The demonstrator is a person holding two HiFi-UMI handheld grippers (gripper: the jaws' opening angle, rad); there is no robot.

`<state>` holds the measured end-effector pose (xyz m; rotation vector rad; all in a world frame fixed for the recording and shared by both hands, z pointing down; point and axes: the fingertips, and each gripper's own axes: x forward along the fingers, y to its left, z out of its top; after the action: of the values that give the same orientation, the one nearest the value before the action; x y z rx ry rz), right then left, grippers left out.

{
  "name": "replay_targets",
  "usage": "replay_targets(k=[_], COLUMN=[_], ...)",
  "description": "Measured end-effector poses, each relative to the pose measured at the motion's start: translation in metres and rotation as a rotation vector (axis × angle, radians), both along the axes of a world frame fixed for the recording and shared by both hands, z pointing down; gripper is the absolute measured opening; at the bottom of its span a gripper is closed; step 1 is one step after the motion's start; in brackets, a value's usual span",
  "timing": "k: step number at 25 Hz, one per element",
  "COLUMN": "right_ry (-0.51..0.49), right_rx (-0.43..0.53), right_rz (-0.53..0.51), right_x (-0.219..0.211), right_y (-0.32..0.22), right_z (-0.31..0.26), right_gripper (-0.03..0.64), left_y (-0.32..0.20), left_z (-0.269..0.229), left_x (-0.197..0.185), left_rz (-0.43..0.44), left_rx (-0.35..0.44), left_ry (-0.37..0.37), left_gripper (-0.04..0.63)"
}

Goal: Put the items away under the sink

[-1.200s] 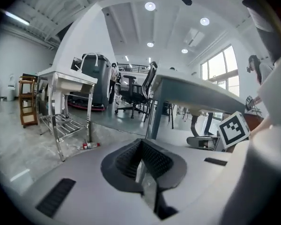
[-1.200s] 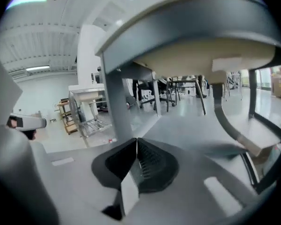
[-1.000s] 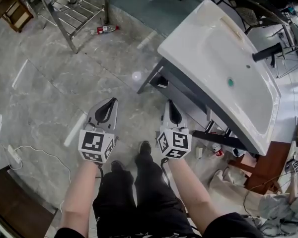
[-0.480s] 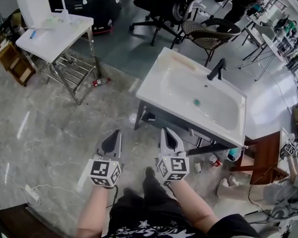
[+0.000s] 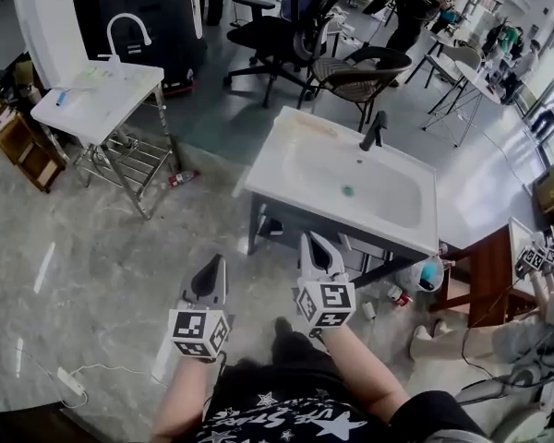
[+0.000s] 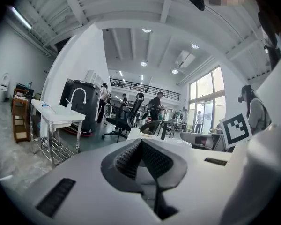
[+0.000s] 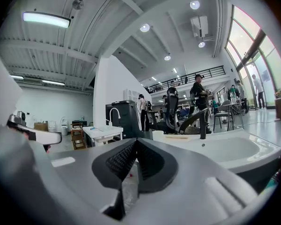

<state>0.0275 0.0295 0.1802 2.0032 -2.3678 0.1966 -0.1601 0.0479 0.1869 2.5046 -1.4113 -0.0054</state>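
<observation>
Found the sink [image 5: 291, 169] mid-frame, faucet [image 5: 374, 129] on its far rim; saw a second counter [image 5: 102, 100] at upper left, chairs [image 5: 355, 72] behind at top, a bottle [image 5: 181, 178] on the floor [image 5: 102, 247] between.

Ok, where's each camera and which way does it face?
Head view: on the person's head, steeply down at the white rectangular basin with black tap; forearms, left gripper, right gripper show.
Left gripper view: on that gripper, level along its shut jaws toward a small white sink table.
Right gripper view: likewise, shut jaws, basin beyond.
Shared: all three show both sinks.
</observation>
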Motion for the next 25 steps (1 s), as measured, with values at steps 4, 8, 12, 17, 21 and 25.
replay_targets(k=[4, 8, 12, 17, 21, 25], right_ry=[-0.008, -0.008, -0.036, -0.093, -0.102, -0.131], right_rx=[-0.010, 0.005, 0.011, 0.032, 0.004, -0.022], right_rz=[0.008, 0.008, 0.010, -0.068, -0.101, -0.160], right_x=[0.002, 0.012, 0.024, 0.035, 0.063, 0.088], right_y=[0.001, -0.019, -0.058, -0.114, -0.168, -0.216], right_z=[0.002, -0.003, -0.003, -0.001, 0.010, 0.016], right_gripper=[0.003, 0.003, 0.003, 0.005, 0.005, 0.006], left_y=[0.006, -0.001, -0.025, -0.076, -0.124, -0.170], left_z=[0.000, -0.004, -0.010, 0.000, 0.006, -0.001], left_x=[-0.006, -0.009, -0.010, 0.005, 0.043, 0.073], left_rz=[-0.004, -0.020, -0.044, -0.072, -0.058, -0.084], left_rx=[0.006, 0.016, 0.028, -0.013, -0.027, -0.018], left_ry=[-0.008, -0.019, -0.057, -0.078, -0.101, -0.108], left_gripper=[0.009, 0.009, 0.009, 0.009, 0.009, 0.009])
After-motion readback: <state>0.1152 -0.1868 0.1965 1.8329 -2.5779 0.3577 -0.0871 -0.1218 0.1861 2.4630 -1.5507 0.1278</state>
